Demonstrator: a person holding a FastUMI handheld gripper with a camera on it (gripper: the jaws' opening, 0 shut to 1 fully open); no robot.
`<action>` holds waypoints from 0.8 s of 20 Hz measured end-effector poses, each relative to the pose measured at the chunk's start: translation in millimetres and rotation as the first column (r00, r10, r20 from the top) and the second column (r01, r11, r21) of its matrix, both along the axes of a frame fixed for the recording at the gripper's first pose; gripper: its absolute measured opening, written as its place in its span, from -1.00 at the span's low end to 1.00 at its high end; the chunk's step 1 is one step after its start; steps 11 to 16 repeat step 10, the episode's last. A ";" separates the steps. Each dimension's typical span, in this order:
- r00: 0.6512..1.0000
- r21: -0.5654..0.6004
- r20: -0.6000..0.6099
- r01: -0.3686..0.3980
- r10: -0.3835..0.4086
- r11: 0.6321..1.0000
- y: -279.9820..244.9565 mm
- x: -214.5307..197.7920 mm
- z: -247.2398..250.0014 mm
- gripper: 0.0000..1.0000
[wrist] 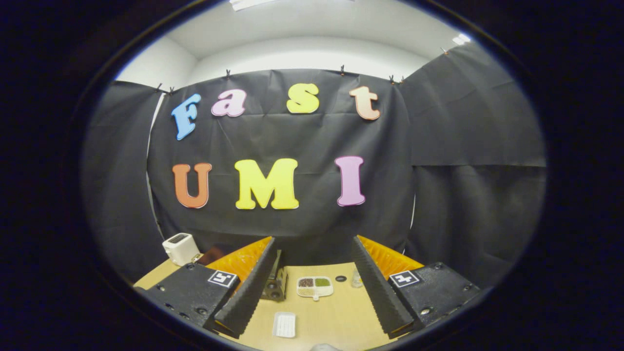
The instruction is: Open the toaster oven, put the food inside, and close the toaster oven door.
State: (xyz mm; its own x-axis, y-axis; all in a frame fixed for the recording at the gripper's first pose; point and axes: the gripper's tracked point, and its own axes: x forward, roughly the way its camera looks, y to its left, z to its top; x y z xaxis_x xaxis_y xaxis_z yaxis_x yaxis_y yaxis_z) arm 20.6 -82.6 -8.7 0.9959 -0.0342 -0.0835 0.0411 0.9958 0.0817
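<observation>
Partly hidden dark toaster oven (275,282) behind left finger; gripper (314,287) open.

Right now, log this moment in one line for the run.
gripper: open, raised, holding nothing | toaster oven: beside left finger, untouched | food dish: on table, between fingers | white tray: nearer
</observation>
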 end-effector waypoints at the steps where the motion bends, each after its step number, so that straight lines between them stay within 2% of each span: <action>1: 1.000 0.003 -0.004 0.000 0.000 1.000 0.3 -0.9 -0.1 0.97; 16: 1.000 -0.010 -0.002 -0.007 0.007 1.000 -0.4 -5.3 -0.3 0.97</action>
